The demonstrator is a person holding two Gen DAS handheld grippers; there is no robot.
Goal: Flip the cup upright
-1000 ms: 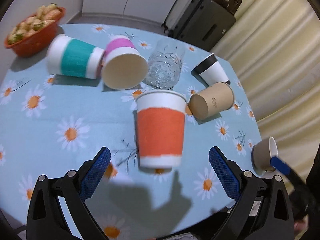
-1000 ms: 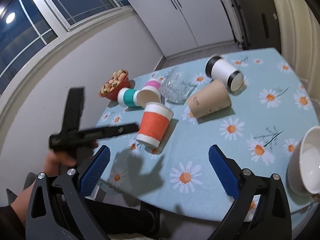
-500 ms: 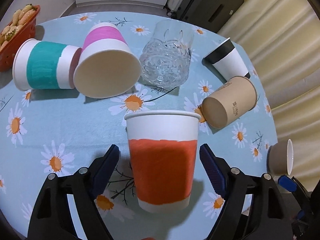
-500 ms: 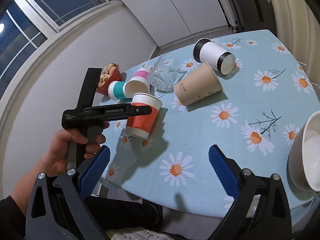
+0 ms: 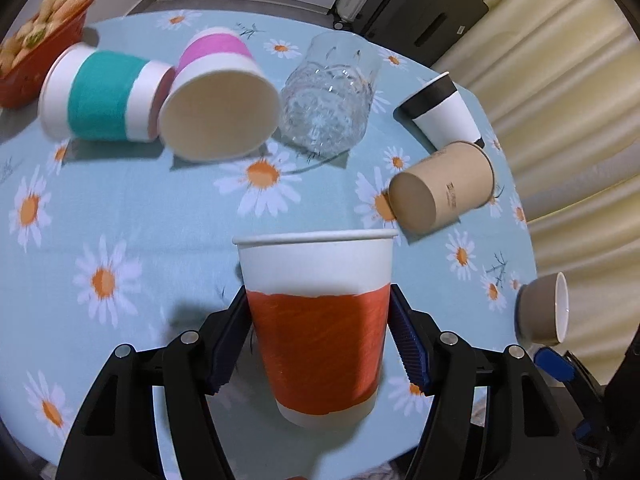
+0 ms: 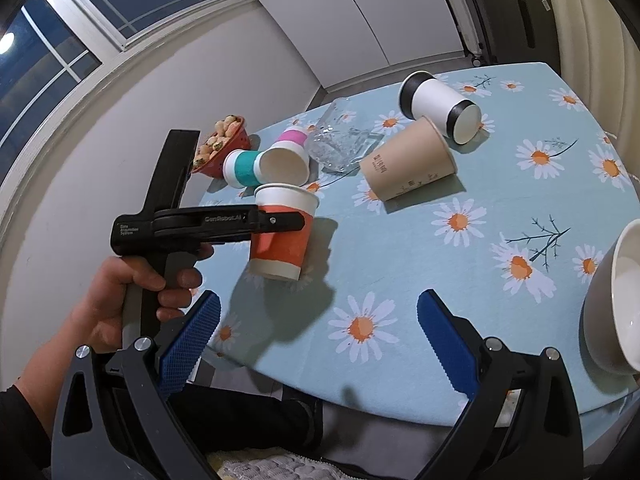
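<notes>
My left gripper [image 5: 318, 336] has its blue pads pressed against both sides of the orange-banded paper cup [image 5: 318, 320], which stands mouth-up at lower centre of the left wrist view, on the daisy tablecloth [image 5: 132, 216]. My right gripper [image 6: 316, 342] is spread wide with nothing between its fingers, low in its own frame, with a grey bowl [image 6: 612, 300] at the right edge.

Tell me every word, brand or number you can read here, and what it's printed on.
"GenRobot.AI": on the side of the left gripper, in the right wrist view.
Small white lines on that gripper's rear body: too small to read surely.
Dark print on the brown cup: too small and blurred to read.
Label on the black case behind the table: unreadable.
Nothing else carries text.
</notes>
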